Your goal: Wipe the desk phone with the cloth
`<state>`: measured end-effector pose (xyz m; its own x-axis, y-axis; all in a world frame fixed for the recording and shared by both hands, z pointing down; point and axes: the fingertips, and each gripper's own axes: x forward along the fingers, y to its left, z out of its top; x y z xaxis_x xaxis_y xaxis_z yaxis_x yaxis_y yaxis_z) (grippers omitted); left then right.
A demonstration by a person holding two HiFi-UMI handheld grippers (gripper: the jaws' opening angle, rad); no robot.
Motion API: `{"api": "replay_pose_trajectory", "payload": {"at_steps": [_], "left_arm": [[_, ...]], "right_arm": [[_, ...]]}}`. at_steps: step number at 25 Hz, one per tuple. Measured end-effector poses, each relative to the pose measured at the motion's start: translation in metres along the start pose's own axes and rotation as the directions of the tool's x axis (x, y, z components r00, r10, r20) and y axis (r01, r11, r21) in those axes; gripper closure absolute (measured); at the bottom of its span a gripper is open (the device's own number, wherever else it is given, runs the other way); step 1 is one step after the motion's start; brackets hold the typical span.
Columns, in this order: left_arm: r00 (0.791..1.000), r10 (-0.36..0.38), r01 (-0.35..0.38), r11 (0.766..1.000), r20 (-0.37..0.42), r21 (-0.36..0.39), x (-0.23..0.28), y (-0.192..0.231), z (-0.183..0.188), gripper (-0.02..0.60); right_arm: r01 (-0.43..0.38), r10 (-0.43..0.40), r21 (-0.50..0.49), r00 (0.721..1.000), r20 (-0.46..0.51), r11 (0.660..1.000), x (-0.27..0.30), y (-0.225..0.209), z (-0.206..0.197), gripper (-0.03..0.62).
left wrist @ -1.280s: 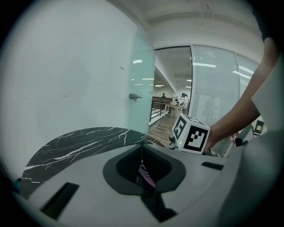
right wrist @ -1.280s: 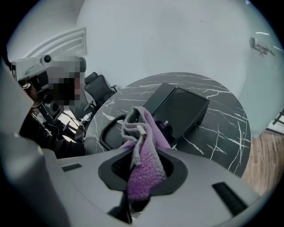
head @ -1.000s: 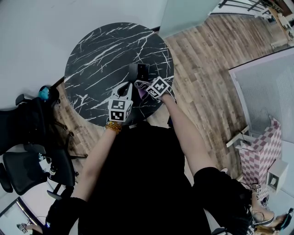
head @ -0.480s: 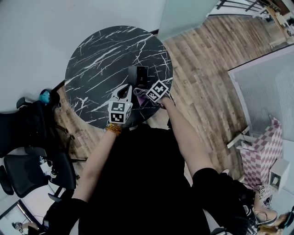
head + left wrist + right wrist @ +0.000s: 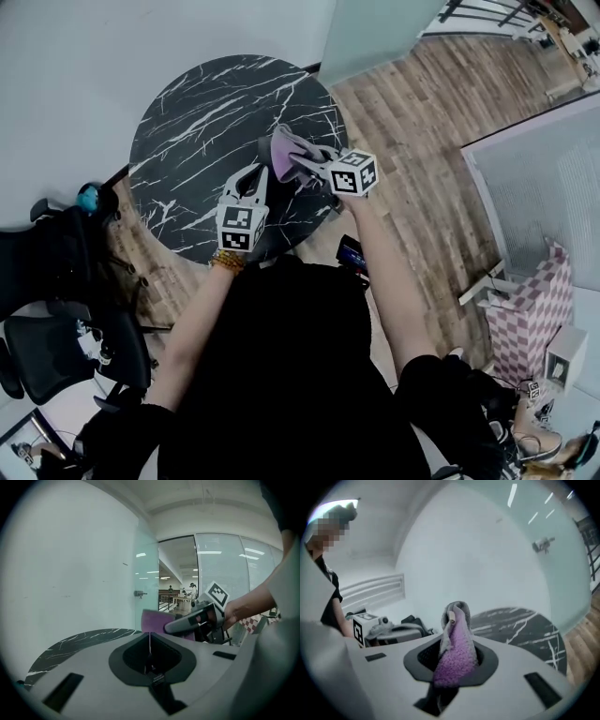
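Observation:
In the head view my right gripper (image 5: 300, 161) is shut on a purple cloth (image 5: 284, 148) and holds it over the near right part of the round black marble table (image 5: 197, 112). The cloth hangs where the dark desk phone lay, so the phone is hidden. The right gripper view shows the cloth (image 5: 454, 653) bunched between the jaws of the right gripper (image 5: 452, 620). My left gripper (image 5: 251, 180) hovers just left of the cloth, its jaws closed with nothing in them. From the left gripper view, past the left gripper (image 5: 150, 641), the right gripper (image 5: 194, 619) and the cloth (image 5: 157, 620) are ahead.
Black office chairs (image 5: 56, 281) stand left of the table, with a small blue object (image 5: 89, 194) on one. Wood floor (image 5: 422, 112) lies to the right, with a pink checkered box (image 5: 530, 309). A small dark item (image 5: 352, 253) shows below the table edge by my arm.
The right gripper has risen from the table's near edge and carried the cloth up over the phone, which now no longer shows. The left gripper has stayed almost in place.

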<state>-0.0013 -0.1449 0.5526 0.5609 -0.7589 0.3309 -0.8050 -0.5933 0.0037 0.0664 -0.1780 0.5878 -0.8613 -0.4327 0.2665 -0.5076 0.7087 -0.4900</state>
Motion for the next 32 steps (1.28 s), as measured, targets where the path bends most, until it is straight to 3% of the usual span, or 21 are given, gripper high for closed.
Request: {"api": "replay_pose_trajectory", "payload": {"at_steps": [2,5,9,11,15,21,26,32], "left_arm": [[0.999,0.007,-0.007,1.000,0.039,-0.001,-0.001,0.003,0.014,0.561],[0.995,0.022,-0.022,1.000,0.101,0.003,-0.006,0.005,0.035,0.561],[0.984,0.059,-0.064,0.998,0.170,0.024,-0.017,0.010,0.058,0.561],[0.979,0.077,-0.085,0.996,0.189,0.036,-0.023,0.011,0.062,0.561],[0.976,0.108,-0.119,0.992,0.190,0.044,-0.036,0.013,0.057,0.561],[0.983,0.115,-0.121,0.992,0.141,0.038,-0.041,0.007,0.035,0.561],[0.987,0.105,-0.111,0.993,0.121,0.049,-0.044,0.006,0.027,0.561],[0.989,0.109,-0.114,0.992,0.098,0.046,-0.046,0.006,0.020,0.562]], "right_arm": [[0.050,-0.037,-0.077,0.985,0.167,0.996,-0.013,0.013,0.041,0.520],[0.169,-0.082,-0.216,0.929,0.360,0.962,-0.030,0.042,0.083,0.519],[0.303,-0.123,-0.319,0.869,0.480,0.898,-0.036,0.084,0.103,0.519],[0.330,-0.132,-0.345,0.862,0.490,0.879,-0.031,0.100,0.100,0.520],[0.335,-0.139,-0.396,0.884,0.447,0.855,-0.016,0.118,0.077,0.522],[0.318,-0.148,-0.372,0.896,0.419,0.872,-0.018,0.111,0.061,0.522],[0.336,-0.183,-0.303,0.881,0.437,0.892,-0.025,0.097,0.057,0.522],[0.317,-0.164,-0.271,0.869,0.467,0.909,-0.034,0.098,0.058,0.522]]}}
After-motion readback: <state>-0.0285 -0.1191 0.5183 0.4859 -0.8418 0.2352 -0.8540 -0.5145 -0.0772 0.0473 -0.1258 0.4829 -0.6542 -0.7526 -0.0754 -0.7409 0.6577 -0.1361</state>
